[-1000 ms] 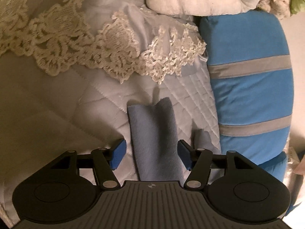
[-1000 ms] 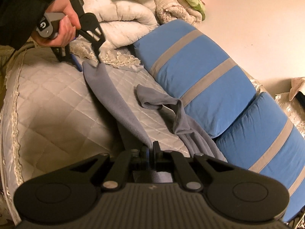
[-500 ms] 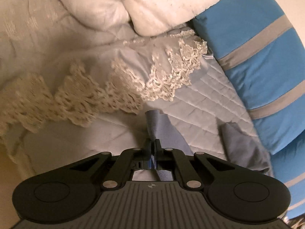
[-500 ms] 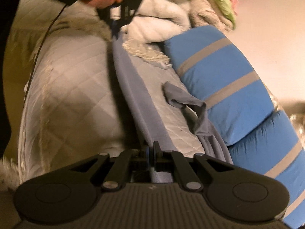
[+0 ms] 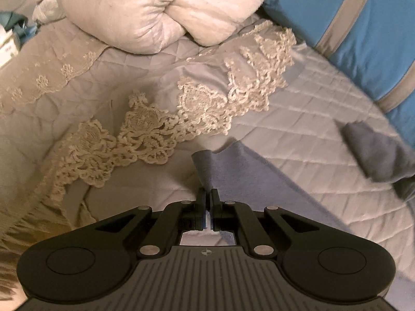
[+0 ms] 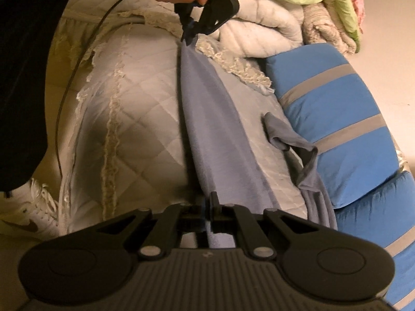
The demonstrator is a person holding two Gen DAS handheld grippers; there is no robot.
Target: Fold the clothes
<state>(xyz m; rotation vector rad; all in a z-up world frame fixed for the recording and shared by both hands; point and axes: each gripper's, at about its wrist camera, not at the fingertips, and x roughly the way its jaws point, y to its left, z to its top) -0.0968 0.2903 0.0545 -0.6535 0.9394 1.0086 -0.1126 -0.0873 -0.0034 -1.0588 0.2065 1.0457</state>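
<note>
A grey-blue garment [image 6: 207,119] is stretched in a long band over the quilted bedcover [image 6: 145,108], between the two tongs. Its far end is pinched by the left gripper [image 6: 190,32], whose jaws are pressed together on the cloth. Its near end is clamped in the right gripper [image 6: 207,204], whose jaws have just been closing on the fabric. A loose part of the garment lies to the right, against the blue striped cushion [image 6: 337,119].

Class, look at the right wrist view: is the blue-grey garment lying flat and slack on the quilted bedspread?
No: the blue-grey garment hangs stretched between the left gripper and the right gripper, raised off the quilted bedspread.
</note>
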